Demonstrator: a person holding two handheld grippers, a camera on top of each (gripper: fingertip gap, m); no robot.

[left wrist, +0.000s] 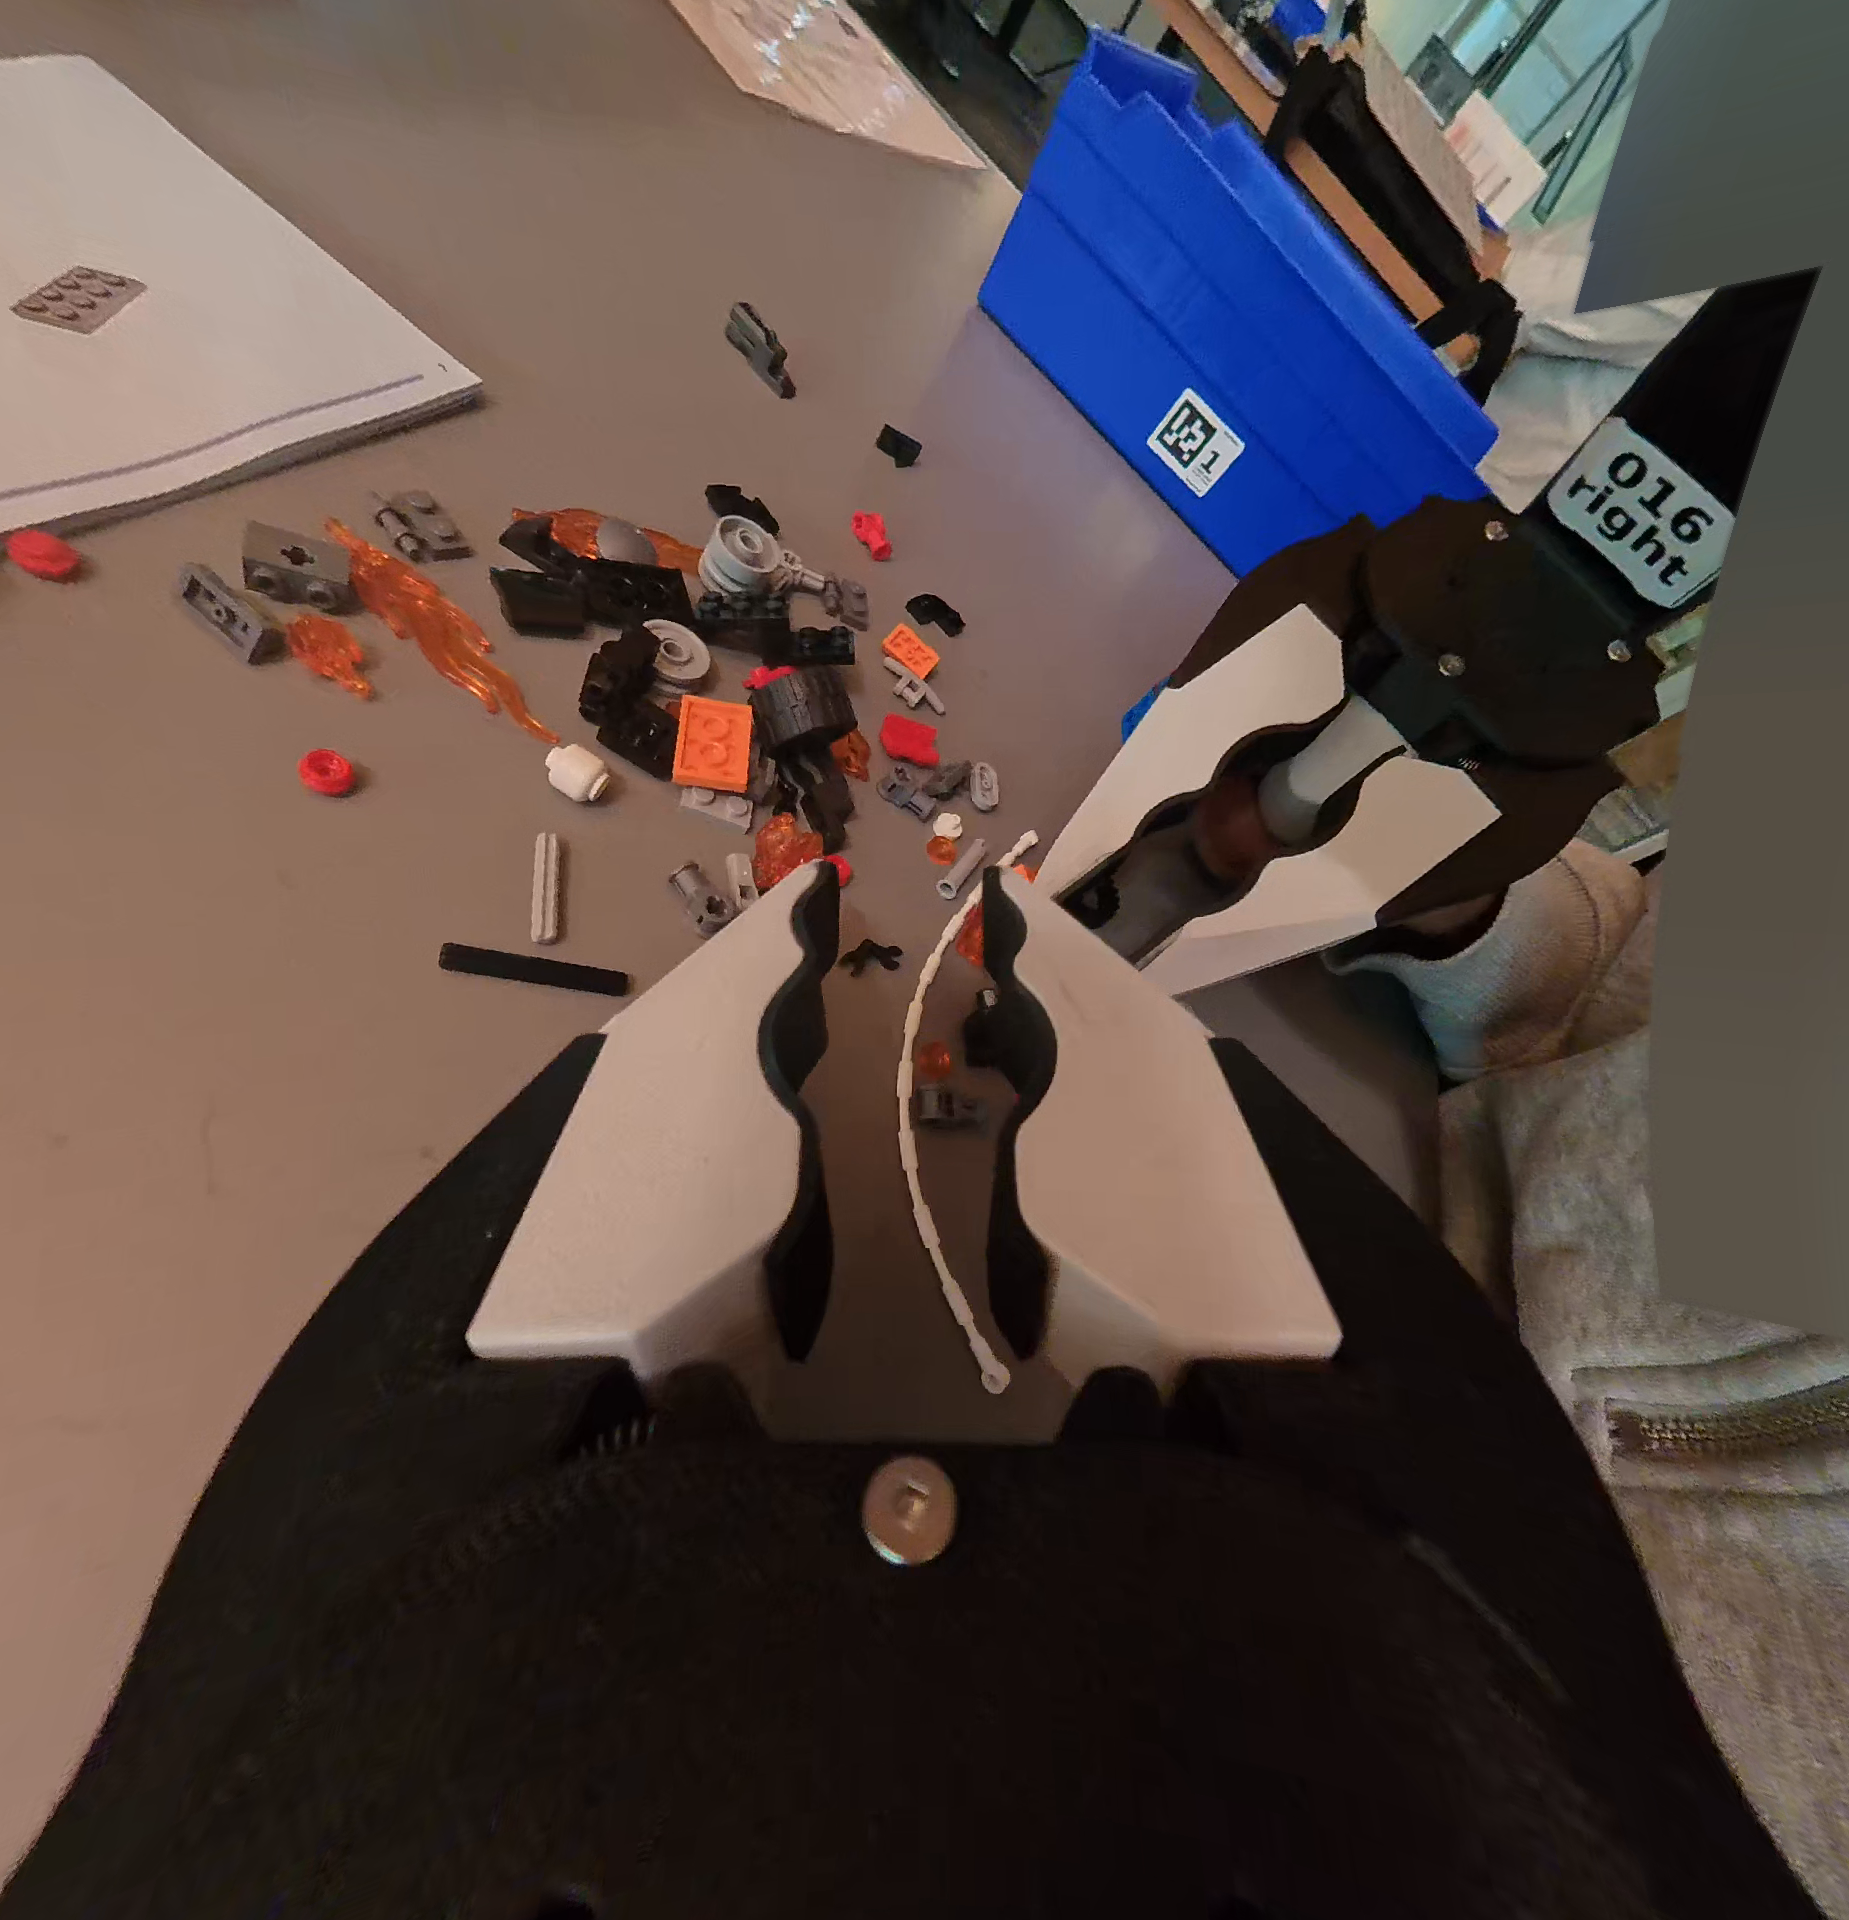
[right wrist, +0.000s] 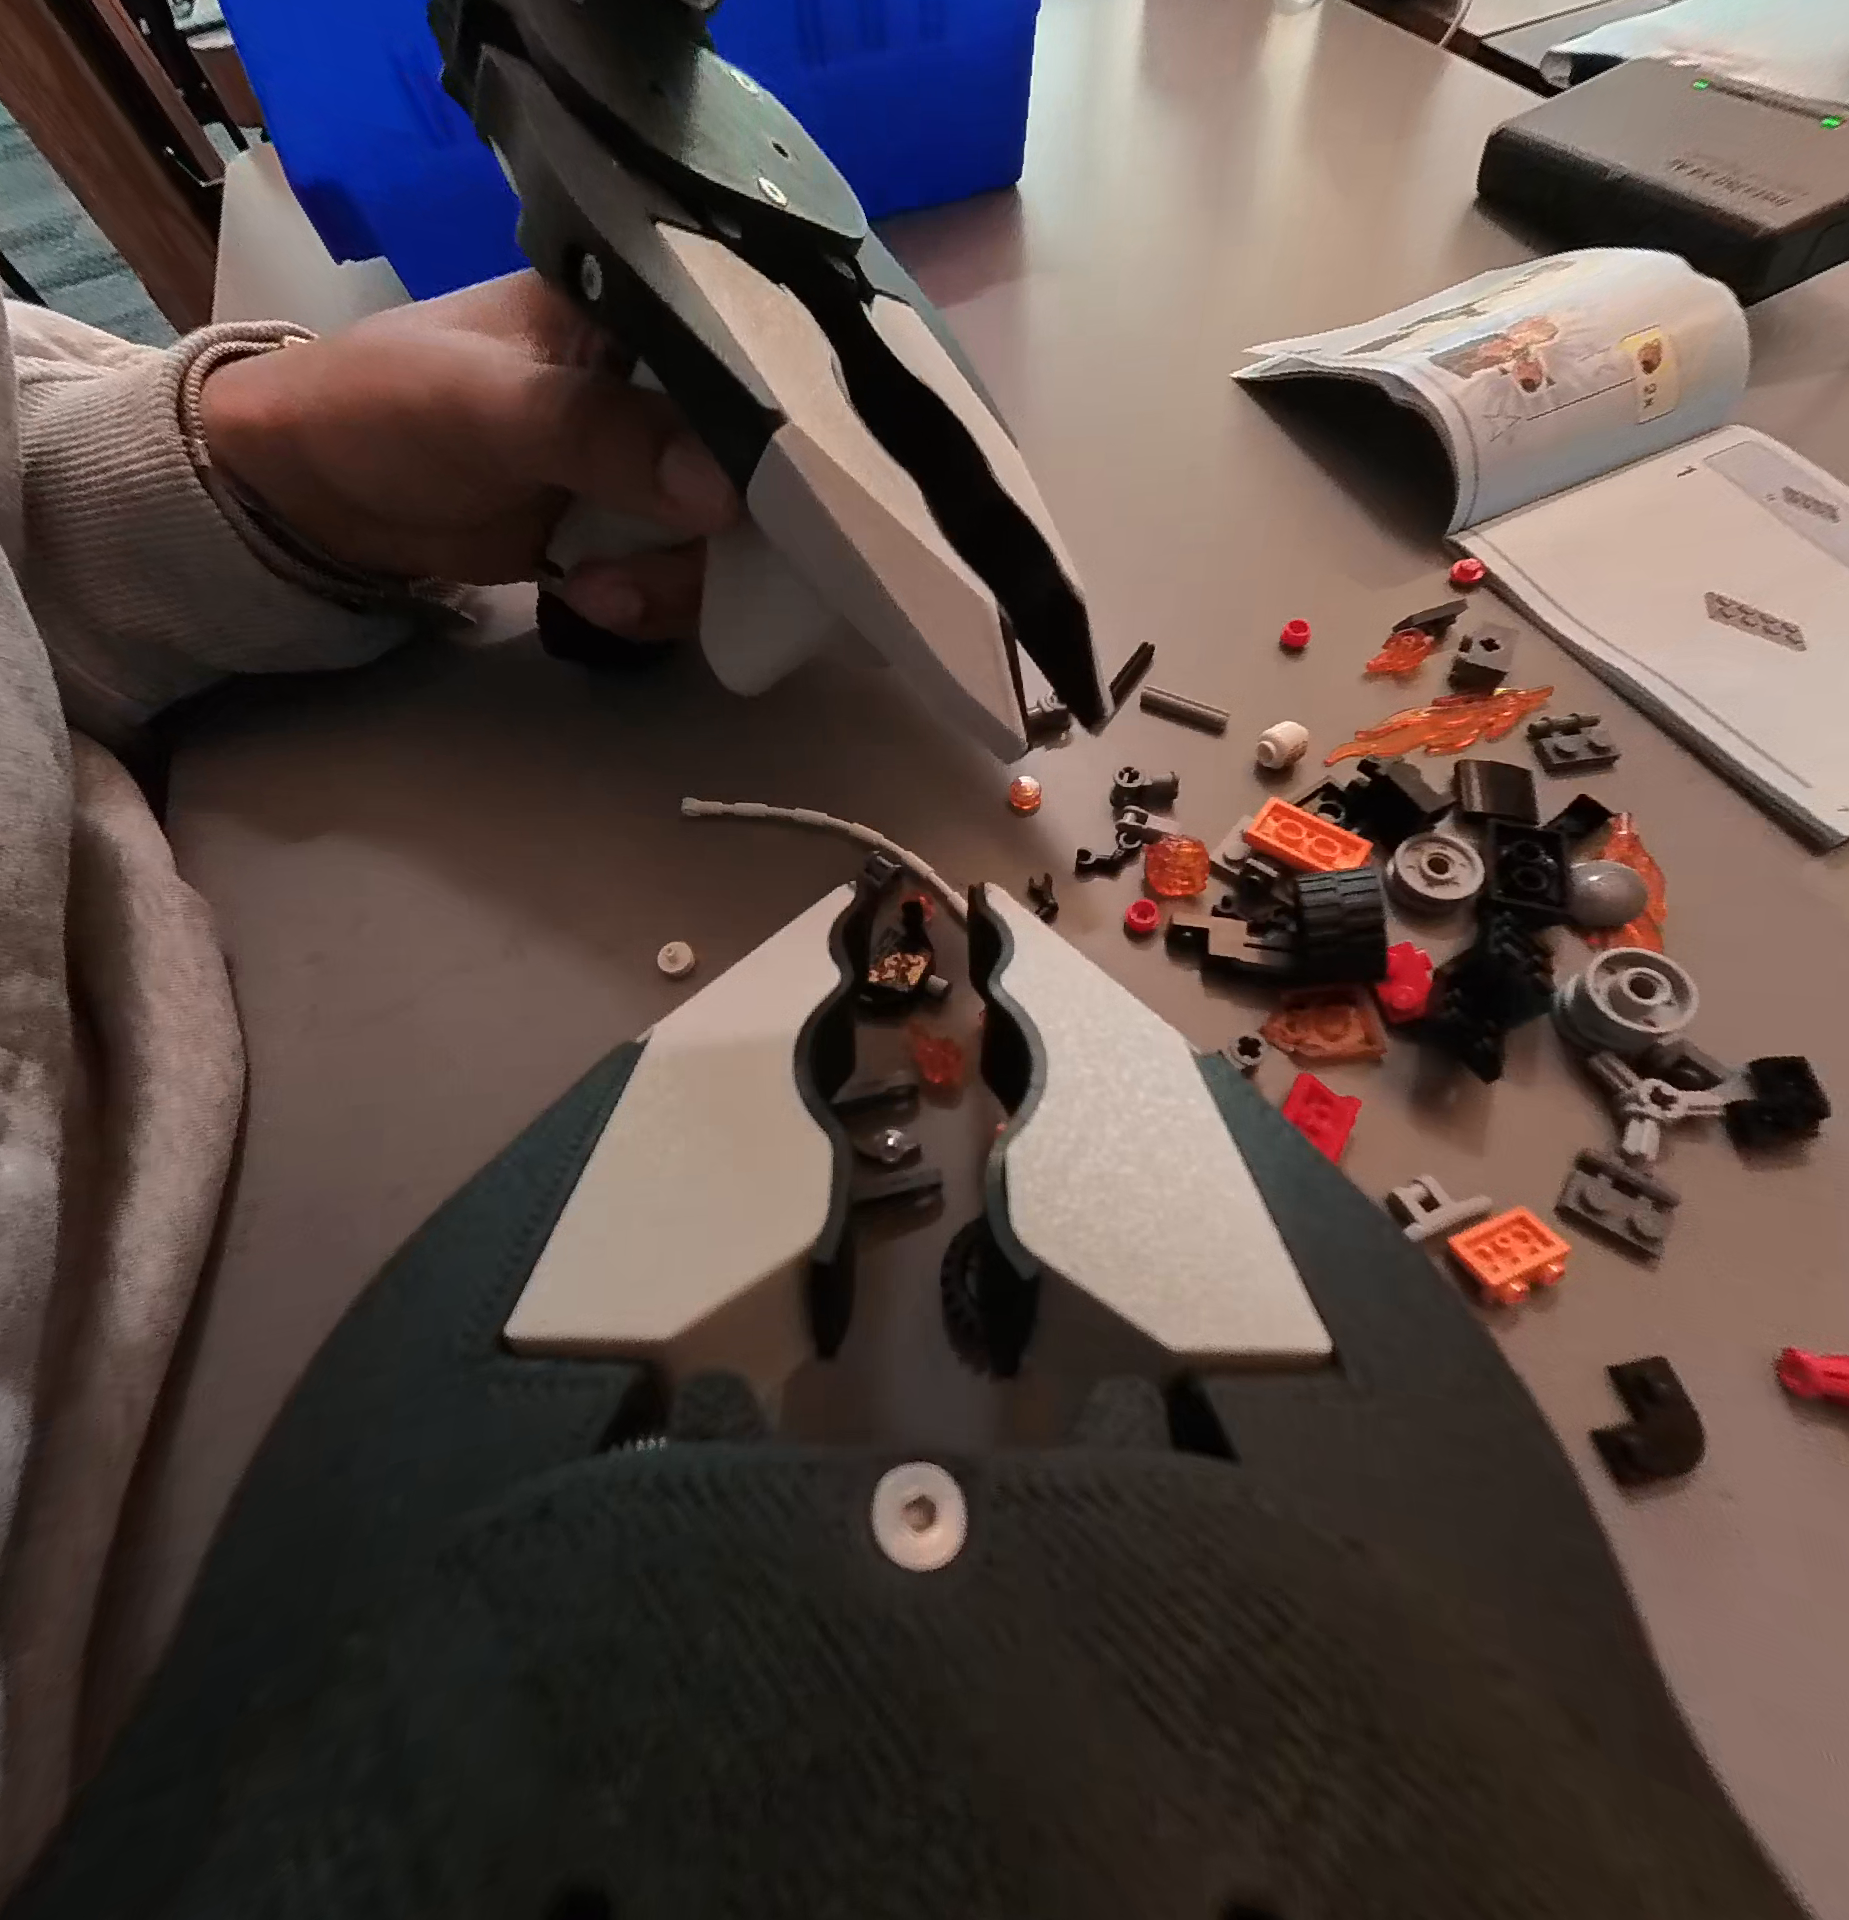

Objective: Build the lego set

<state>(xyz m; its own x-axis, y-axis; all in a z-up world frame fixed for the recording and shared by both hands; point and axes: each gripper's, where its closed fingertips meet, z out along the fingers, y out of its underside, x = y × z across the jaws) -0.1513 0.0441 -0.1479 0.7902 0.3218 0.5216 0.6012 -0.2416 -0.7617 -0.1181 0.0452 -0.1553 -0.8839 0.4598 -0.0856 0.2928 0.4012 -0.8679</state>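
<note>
Loose lego pieces (left wrist: 712,665) lie in a scattered pile on the grey table; they also show in the right wrist view (right wrist: 1419,914). Among them are an orange plate (left wrist: 712,740), a black tyre (right wrist: 1341,914), grey wheels and clear orange flames. My left gripper (left wrist: 909,883) is open and empty, low over the pile's near edge, above a white bendy rod (left wrist: 915,1122) and a tiny black piece (left wrist: 870,956). My right gripper (right wrist: 920,899) is open with a narrow gap, over small black and orange pieces beside the rod (right wrist: 795,821). The two grippers' tips are close together.
An open instruction booklet (left wrist: 172,312) lies beyond the pile, also seen in the right wrist view (right wrist: 1678,623). A blue bin (left wrist: 1211,312) stands at the table's edge. A black box (right wrist: 1678,156) sits farther back. A person's hand (right wrist: 432,447) holds the left gripper. My left and right fingertips are right by each other. Between my left fingertips and the orange plate (left wrist: 712,740) there is roughly 6 cm. Look for it in the right wrist view (right wrist: 1307,837) too.
</note>
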